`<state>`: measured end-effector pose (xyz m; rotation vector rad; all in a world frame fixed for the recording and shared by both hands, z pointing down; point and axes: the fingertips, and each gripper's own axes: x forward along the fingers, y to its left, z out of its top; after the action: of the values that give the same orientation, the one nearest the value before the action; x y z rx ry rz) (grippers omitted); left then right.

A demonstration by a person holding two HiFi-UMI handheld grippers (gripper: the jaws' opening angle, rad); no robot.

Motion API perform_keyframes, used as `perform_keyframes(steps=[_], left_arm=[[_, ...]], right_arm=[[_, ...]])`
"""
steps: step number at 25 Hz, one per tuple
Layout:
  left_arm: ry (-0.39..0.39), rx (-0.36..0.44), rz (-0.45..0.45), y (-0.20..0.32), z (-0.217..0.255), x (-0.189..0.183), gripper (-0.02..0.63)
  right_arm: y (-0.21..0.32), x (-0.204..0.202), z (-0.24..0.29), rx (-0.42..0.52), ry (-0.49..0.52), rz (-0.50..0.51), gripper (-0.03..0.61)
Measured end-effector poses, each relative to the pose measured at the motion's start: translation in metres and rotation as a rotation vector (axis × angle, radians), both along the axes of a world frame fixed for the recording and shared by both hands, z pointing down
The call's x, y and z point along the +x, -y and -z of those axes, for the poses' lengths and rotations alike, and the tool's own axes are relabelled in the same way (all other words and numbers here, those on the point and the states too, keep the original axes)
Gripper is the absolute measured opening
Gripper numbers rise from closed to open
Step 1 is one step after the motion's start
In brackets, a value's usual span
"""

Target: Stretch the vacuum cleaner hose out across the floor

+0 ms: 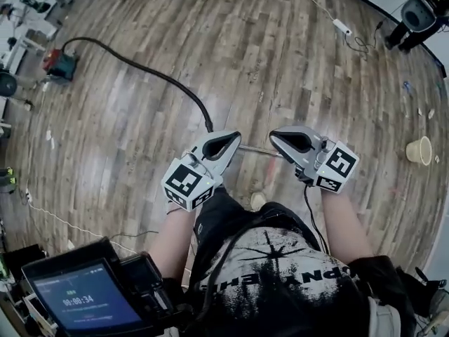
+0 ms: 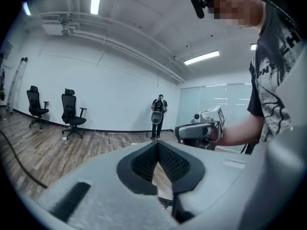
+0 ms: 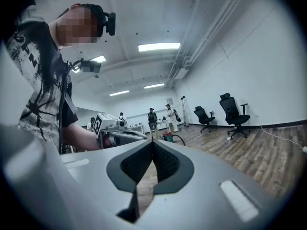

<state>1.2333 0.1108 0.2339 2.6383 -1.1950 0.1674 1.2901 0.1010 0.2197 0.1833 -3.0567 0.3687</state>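
Grey jaws first: left gripper (image 1: 231, 140) is closed. In its own view the pads meet tip to tip, only floorboards show thru the gap below, nothing pinched. Same for right gripper (image 1: 277, 137): jaws together, empty. Both are held out in front of the person, tips pointing at each other, close but not touching.

Between the two tips in head view is a short chrome wand (image 1: 258, 149), prob the hose's end piece. It looks to be lying on the floor under the grippers, not held. The angle is steep so I can't confirm its height, and neither gripper view shows it betw the pads.

Black hose (image 1: 151, 71) runs from just beside the left gripper tip, up and left across the wood floor (image 1: 280, 62) in one shallow arc. It ends at the vacuum cleaner (image 1: 59, 65), red/teal body, far left near the room edge. No loops or coils visible.

Status, my read:
- **Done:** hose is mostly laid out. Near end is by the person, far end at the machine.
- **Left, if anything:** take the bow out of the arc. That needs a grip on the wand end and a pull away from the vac.
- **Right now:** w/ both grippers closed and empty, no pull is in hand.

Paper cup (image 1: 419, 150) and power strip (image 1: 342, 27) sit well apart to the right, off the hose's line.
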Motion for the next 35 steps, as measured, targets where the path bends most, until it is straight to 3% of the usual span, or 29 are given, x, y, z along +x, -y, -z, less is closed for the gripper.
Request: perform_keyframes(steps=[4,8,16,25,35], left_arm=[[0.023,0.072,-0.012,-0.034,0.035,0.008,0.000],[0.015,0.114,-0.008,-0.051,0.061,-0.012,0.000],[0.027,0.141,0.003,-0.084,0.072,-0.102,0.000],[0.022,0.149,0.048,-0.113,0.072,-0.189,0.000],[-0.001,0.129,0.061,-0.121,0.057,-0.205,0.000]], right_arm=[[-0.033,0.009,0.041,0.071,0.087,-0.015,0.006],[-0.048,-0.008,0.073,0.138,0.140,-0.037,0.007],[-0.075,-0.122,0.085,0.229,0.092,-0.036,0.006],[-0.105,-0.218,0.072,0.231,0.035,-0.006,0.006],[-0.108,-0.236,0.054,0.149,0.037,0.000,0.006]])
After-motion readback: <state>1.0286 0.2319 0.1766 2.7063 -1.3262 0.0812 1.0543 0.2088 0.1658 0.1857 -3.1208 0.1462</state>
